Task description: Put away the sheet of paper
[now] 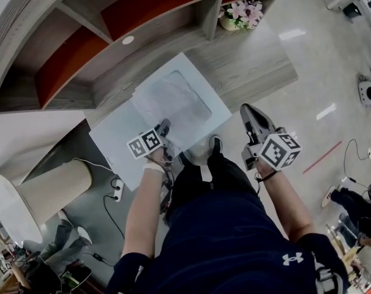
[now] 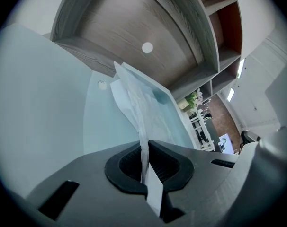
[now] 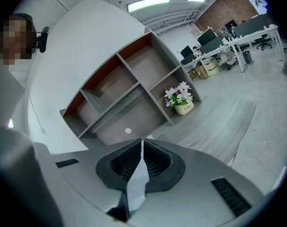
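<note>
White sheet of paper | lengthwise away from left tongs gripping it; right tongs closed

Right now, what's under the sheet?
A bigger pale blue mat lies under the sheet, and the mat rests on the wooden top. Whether anything lies between sheet and mat is hidden by the sheet.
</note>
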A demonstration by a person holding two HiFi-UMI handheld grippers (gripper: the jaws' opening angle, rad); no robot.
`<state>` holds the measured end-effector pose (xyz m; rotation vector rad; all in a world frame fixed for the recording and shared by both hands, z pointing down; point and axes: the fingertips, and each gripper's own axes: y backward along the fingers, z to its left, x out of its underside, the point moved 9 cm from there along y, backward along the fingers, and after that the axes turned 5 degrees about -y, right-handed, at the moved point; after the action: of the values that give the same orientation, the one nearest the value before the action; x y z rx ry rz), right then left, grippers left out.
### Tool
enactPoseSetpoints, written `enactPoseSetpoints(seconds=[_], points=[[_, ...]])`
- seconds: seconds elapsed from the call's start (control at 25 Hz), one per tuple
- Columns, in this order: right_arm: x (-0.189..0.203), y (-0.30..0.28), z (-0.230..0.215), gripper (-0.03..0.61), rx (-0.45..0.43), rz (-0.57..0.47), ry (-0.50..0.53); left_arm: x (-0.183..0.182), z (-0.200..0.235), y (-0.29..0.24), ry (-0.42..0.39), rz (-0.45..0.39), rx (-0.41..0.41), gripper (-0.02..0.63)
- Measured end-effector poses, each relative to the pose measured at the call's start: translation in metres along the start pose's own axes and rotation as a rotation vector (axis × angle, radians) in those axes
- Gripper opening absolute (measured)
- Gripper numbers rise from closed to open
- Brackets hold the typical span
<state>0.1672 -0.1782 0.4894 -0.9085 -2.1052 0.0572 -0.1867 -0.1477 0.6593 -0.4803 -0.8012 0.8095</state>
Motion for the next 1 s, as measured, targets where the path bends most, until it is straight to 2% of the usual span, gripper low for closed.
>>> enactPoseSetpoints(seconds=[0.48, 1.0], points=[[-0.01, 0.013, -0.01, 0.025, 0.028, -0.029, -0.011, -0.008, -0.025, -0.034, -0.023, 0.022, 0.033, 0.025], [-0.013, 0.029, -0.024, 0.025, 0.083, -0.063, -0.045, -0.017, -0.037, -0.057, -0.061, 0.057, 0.026, 0.025]])
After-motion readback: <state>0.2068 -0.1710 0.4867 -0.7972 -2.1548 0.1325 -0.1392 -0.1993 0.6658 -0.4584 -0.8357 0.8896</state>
